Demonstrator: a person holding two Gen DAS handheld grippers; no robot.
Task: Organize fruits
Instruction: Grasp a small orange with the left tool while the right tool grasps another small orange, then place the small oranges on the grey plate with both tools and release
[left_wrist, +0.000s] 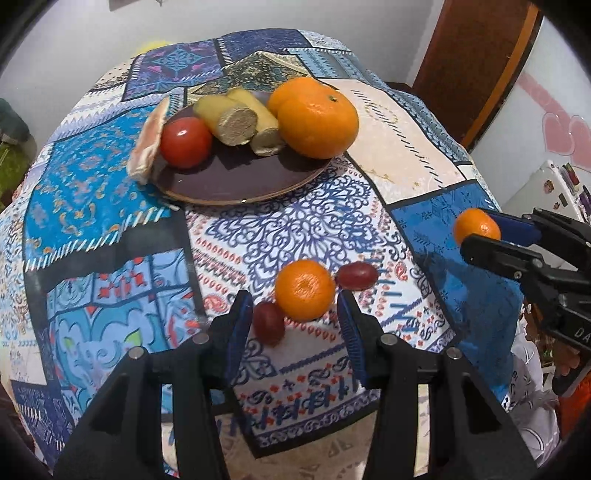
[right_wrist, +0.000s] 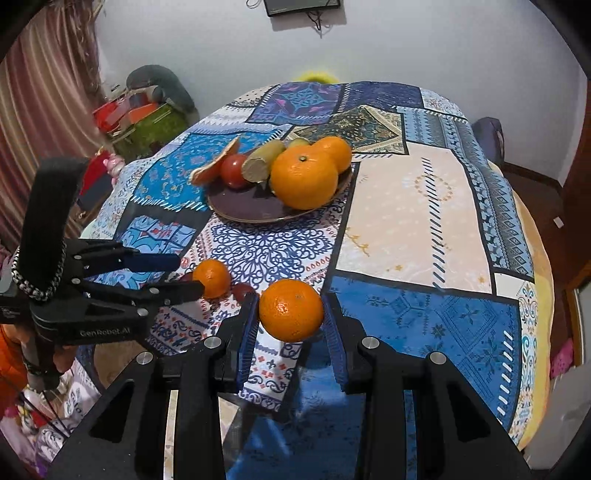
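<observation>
A dark plate on the patterned tablecloth holds a large orange, a second orange behind it, a tomato, two cut yellow pieces and a flat slice. My right gripper is shut on a small mandarin, held above the table. My left gripper is open, its fingers either side of a mandarin on the cloth. Two red grapes lie beside that mandarin.
The table's near edge drops off below both grippers. A wooden door and a white fridge stand at the right. Bags and clutter sit beyond the table's left side, by a curtain.
</observation>
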